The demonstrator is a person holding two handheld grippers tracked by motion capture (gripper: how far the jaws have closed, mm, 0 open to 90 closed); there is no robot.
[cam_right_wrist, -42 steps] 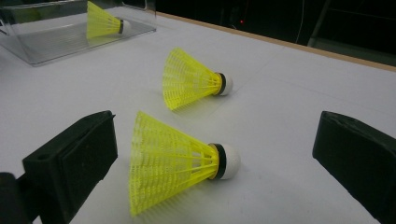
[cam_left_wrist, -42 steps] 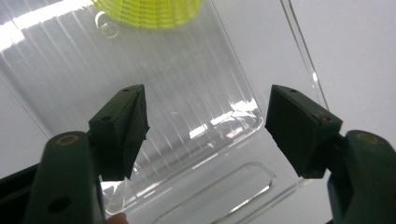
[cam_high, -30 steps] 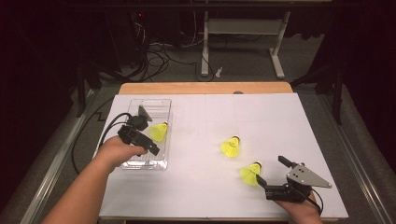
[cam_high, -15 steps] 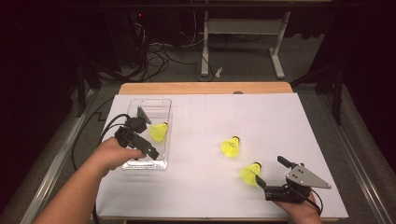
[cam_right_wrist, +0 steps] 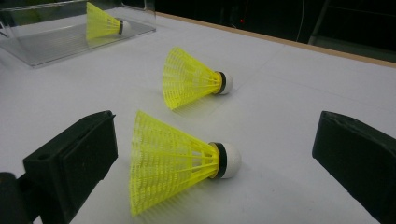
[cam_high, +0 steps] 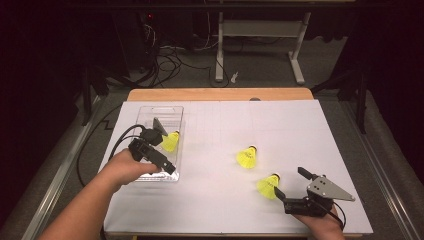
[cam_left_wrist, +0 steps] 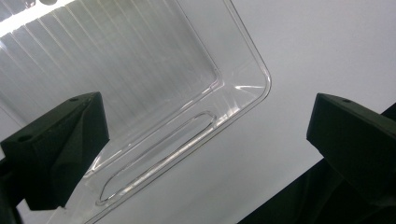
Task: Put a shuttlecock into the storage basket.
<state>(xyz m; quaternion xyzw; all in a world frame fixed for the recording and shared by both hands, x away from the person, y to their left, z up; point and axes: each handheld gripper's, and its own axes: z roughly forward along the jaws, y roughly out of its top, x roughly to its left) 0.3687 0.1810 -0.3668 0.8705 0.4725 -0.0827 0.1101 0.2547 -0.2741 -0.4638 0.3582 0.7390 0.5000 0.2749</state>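
High view is showing me holding the left gripper (cam_high: pixel 159 148) with fingers spread empty over the clear tray (cam_high: pixel 172 111) holding one shuttlecock (cam_high: pixel 170 142), while the right gripper (cam_high: pixel 289 182), fingers wide, is bracketing the nearest shuttlecock (cam_high: pixel 268 185) on the tabletop (cam_high: pixel 210 200) for pickup.

Dark room, cables (cam_high: pixel 165 55) on grey floor (cam_high: pixel 260 75)

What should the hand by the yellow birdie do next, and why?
Probably ease the right gripper forward and close on the nearest shuttlecock. Its jaws stand open on either side of it without touching, and one shuttlecock already lies in the clear tray.
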